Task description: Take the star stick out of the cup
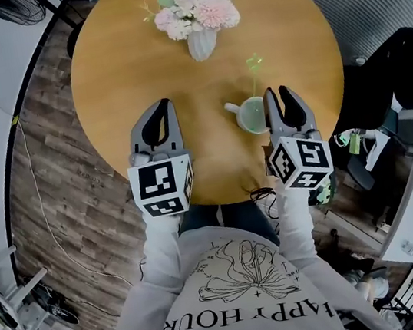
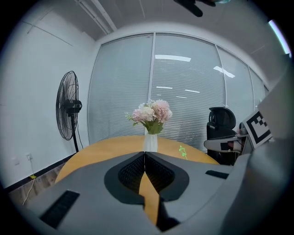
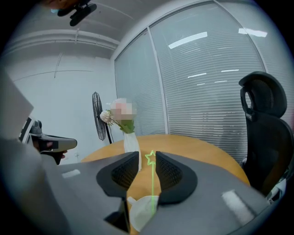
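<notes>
The right gripper (image 3: 148, 154) has its jaws parted, with a narrow gap between the ribbed pads; the green star stick (image 3: 152, 183) stands upright in that gap, close to the right-hand pad, though no pad can be seen pressing on it, and its star tip shows just at the level of the fingertips. Low in the same gap sits the pale cup (image 3: 140, 209) that holds the stick. From the head view the cup (image 1: 251, 114) rests on the round wooden table (image 1: 135, 55) just beside the inner finger of the right gripper (image 1: 276, 93), the stick (image 1: 254, 63) leaning up and away from it. The left gripper (image 2: 144, 154) is clenched, its tips meeting with nothing between them, and it hovers over the near part of the table, well apart from the cup. Farther across the table stands a white vase (image 1: 202, 43) of pink flowers (image 1: 193, 7). Beyond the table are a standing fan (image 2: 67, 111) and a black office chair (image 3: 264, 133)
</notes>
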{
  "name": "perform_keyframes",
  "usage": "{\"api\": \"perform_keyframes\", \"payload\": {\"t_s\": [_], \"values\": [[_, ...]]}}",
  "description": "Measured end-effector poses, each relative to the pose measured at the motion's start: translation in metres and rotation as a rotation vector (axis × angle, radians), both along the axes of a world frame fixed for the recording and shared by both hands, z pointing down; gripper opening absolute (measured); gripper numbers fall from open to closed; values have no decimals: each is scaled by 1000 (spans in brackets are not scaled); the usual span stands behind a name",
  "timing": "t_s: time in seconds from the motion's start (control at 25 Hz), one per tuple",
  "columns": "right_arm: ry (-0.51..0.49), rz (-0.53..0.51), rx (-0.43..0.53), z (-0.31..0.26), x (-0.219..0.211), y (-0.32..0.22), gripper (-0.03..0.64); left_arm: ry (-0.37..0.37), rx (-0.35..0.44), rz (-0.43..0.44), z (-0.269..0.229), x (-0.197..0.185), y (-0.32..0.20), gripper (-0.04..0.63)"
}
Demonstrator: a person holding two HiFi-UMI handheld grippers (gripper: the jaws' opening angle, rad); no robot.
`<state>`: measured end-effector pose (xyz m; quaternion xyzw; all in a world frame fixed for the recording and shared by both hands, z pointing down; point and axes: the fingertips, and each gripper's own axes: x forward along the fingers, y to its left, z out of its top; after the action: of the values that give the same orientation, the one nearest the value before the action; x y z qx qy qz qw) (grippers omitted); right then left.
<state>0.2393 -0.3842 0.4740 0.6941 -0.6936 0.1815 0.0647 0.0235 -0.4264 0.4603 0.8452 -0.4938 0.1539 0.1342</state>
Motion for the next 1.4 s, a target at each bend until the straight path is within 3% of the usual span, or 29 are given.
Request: {"api": "perform_keyframes", "payload": {"t_s": [1.12, 1.4], "values": [[-7, -120, -206, 95, 0, -33, 133, -59, -133, -41, 74, 14, -3, 6], [-10, -143, -266, 115, -3, -38, 100, -65, -152, -57, 85, 11, -3, 7]]}}
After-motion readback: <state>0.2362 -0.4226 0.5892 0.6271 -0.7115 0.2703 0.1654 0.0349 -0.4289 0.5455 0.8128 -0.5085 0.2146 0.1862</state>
